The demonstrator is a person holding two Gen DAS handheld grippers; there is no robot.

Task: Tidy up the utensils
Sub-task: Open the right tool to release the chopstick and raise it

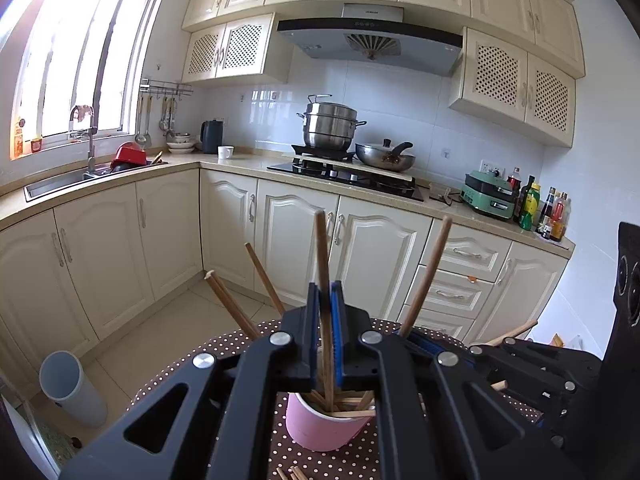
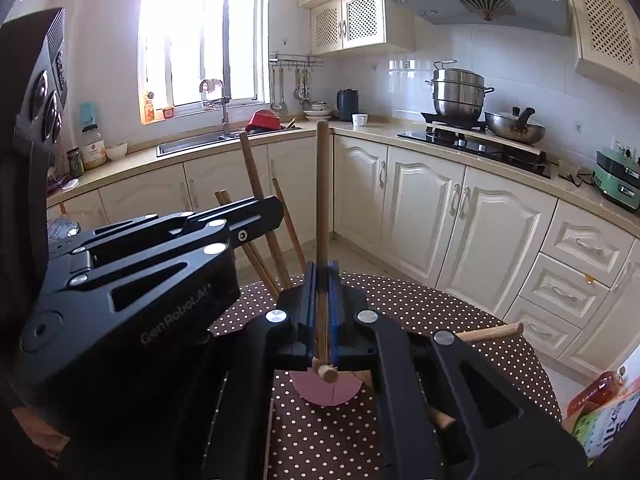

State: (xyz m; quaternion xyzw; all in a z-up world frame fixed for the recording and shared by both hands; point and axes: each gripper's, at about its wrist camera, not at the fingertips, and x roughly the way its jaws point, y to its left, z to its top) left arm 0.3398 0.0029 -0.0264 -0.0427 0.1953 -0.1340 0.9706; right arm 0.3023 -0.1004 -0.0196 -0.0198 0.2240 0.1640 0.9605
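Observation:
A pink cup (image 1: 320, 426) stands on the brown polka-dot table (image 1: 192, 372) and holds several wooden chopsticks. My left gripper (image 1: 325, 300) is shut on one upright chopstick (image 1: 321, 248) whose lower end reaches into the cup. My right gripper (image 2: 322, 280) is shut on another upright chopstick (image 2: 322, 184) just right of the cup (image 2: 326, 394), whose pink side shows under the jaws. The right gripper also shows in the left wrist view (image 1: 440, 344) beside the cup. Other chopsticks (image 1: 228, 304) lean out of the cup to the left.
Loose chopsticks lie on the table (image 2: 490, 331) and near its front edge (image 1: 294, 473). A grey bin (image 1: 72, 388) stands on the floor at left. Cream kitchen cabinets (image 2: 420, 208) and a counter with stove and pots (image 1: 332, 128) run behind the table.

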